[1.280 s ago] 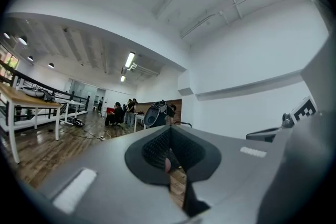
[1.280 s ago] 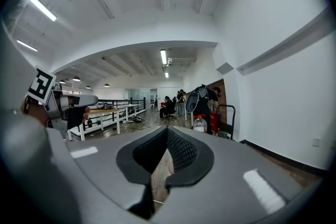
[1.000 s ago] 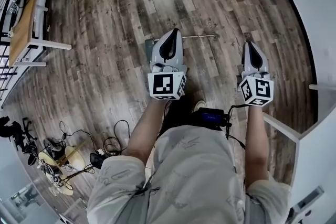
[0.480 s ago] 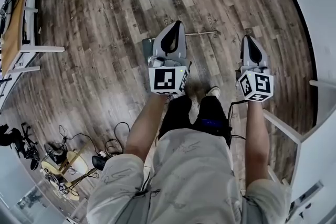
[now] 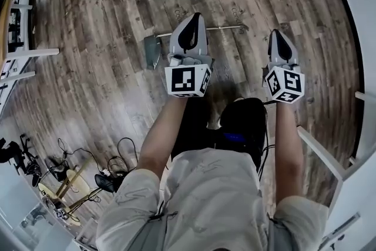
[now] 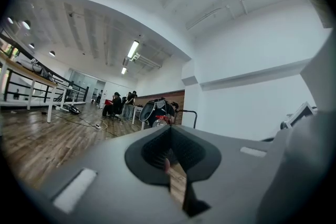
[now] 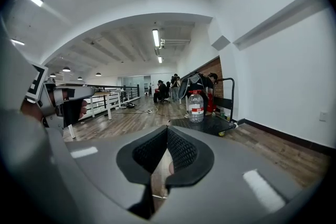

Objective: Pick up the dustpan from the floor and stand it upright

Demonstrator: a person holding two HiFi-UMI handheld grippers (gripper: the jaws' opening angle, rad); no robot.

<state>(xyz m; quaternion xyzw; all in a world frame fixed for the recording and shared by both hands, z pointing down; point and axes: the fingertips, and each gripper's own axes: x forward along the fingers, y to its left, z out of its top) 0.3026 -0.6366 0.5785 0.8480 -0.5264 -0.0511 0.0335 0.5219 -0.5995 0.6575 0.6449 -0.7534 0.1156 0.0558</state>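
Note:
The dustpan lies flat on the wood floor in the head view: its grey pan [image 5: 151,50] is on the left and its thin long handle [image 5: 226,27] runs off to the right. My left gripper [image 5: 195,16] hovers above the handle just right of the pan, jaws shut and empty. My right gripper [image 5: 276,32] is held further right, past the handle's end, also shut with nothing in it. Both gripper views look level across the room, with the left gripper [image 6: 169,131] and right gripper [image 7: 167,129] showing closed tips, and the dustpan is out of both.
White table legs [image 5: 29,53] stand at the left; cables and tripod gear [image 5: 64,179] lie at the lower left. A white wall and a rail [image 5: 320,153] bound the right. A water bottle [image 7: 196,106] sits on a black cart ahead, with people far off.
The pan, earlier mostly hidden behind my left gripper, now shows to its left as the person steps forward. Both grippers keep their pose and stay shut.

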